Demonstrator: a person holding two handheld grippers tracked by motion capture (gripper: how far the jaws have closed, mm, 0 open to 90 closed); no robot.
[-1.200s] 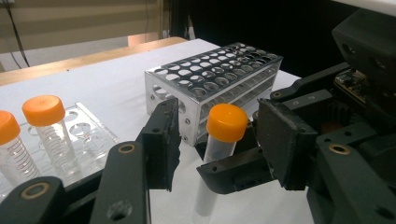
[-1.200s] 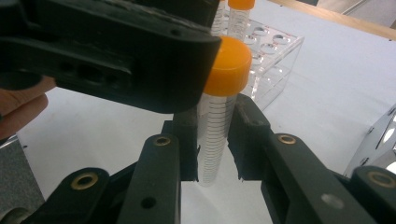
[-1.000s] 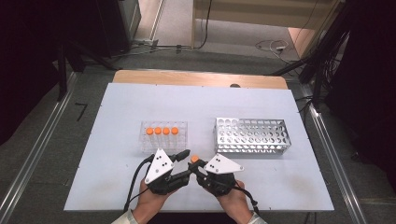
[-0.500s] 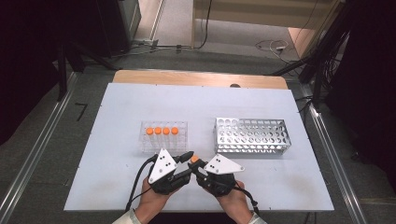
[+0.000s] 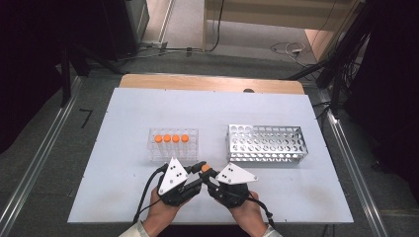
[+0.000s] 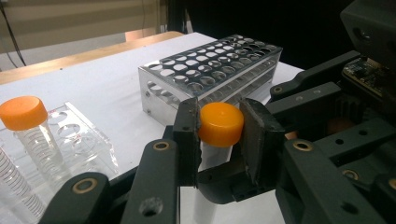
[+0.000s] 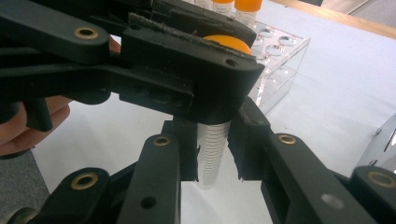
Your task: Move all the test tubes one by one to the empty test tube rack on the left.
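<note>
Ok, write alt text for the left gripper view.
The left gripper has just closed its two black jaws on the orange cap of a clear tube. Behind it stands a metal rack; at left, a clear rack holds another orange-capped tube.

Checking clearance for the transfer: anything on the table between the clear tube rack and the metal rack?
Bare white table between the clear rack and the metal rack in the high view; the grippers' capped tube sits nearer the person.

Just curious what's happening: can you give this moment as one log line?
left tool: just closed on orange cap | right tool: shut on tube | steel rack: empty
</note>
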